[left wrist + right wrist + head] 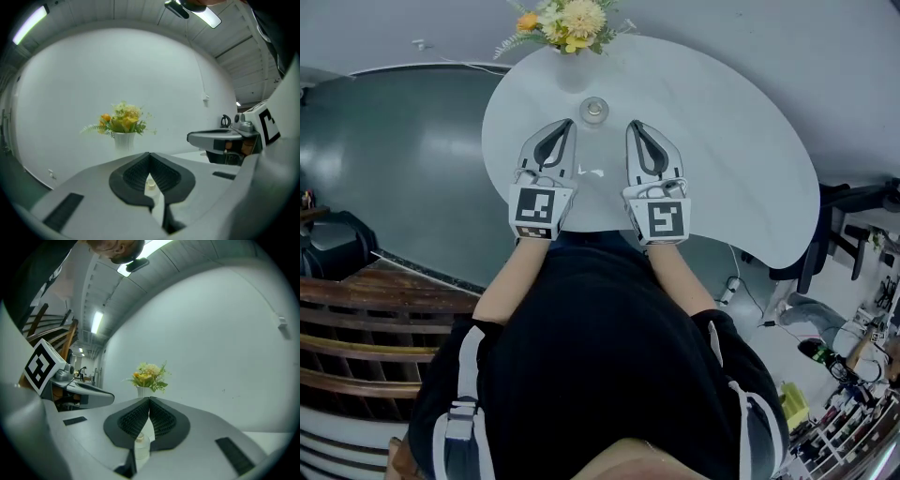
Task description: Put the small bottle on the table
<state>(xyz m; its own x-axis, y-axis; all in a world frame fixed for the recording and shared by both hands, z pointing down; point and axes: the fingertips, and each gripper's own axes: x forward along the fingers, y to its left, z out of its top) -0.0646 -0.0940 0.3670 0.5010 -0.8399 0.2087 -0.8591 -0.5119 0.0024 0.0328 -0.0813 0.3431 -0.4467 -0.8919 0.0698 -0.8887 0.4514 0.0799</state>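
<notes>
Head view shows the small bottle (594,110) standing upright on the white table (722,169), upper centre of the frame, just below the vase of flowers (572,67). The left gripper (565,124) and the right gripper (635,125) lie side by side below it, their tips to either side of the bottle and apart from it. In each gripper view the jaws meet at their tips with nothing clamped. The bottle appears only through the slit under the joined tips, standing on the tabletop beyond them.

Judging from this, the bottle already rests where the task wants it, so the step in hand is to leave it undisturbed. To do that well, I would draw both grippers straight back toward the lower edge of the frame, level and without swinging the tips inward. The bottle looks light and narrow, so a sideways brush could topple it or push it against the vase. Keeping the jaws together gives the slimmest profile for that retreat.
</notes>
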